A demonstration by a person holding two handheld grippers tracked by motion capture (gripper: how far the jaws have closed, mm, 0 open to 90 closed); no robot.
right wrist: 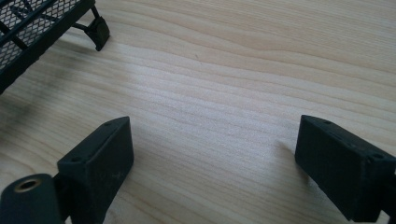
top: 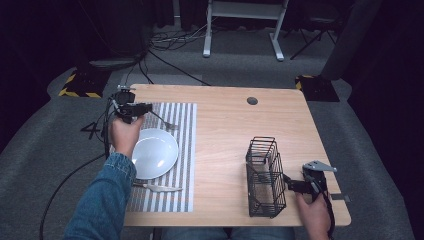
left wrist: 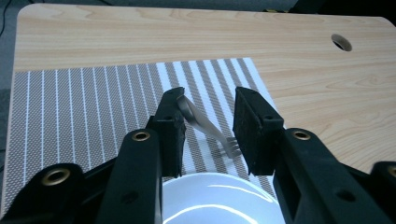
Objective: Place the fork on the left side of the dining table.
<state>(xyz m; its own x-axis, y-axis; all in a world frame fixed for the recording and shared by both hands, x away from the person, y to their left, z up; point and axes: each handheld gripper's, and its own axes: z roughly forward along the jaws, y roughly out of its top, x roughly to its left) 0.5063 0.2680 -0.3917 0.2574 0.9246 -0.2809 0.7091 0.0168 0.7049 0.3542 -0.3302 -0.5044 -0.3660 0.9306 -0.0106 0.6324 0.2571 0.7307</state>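
**Fork lying loose between left tongs beside the plate**

The fork is lying on the striped placemat, just beyond the white plate. The left tongs are straddling it, spread, pads not pressing. Well away from the plate, the right tongs are hovering wide apart over bare tabletop, just beside the black wire basket.

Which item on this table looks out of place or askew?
The fork lies slanted on the striped mat beyond the plate, while the knife lies near the plate's front edge. The wire basket stands upright.
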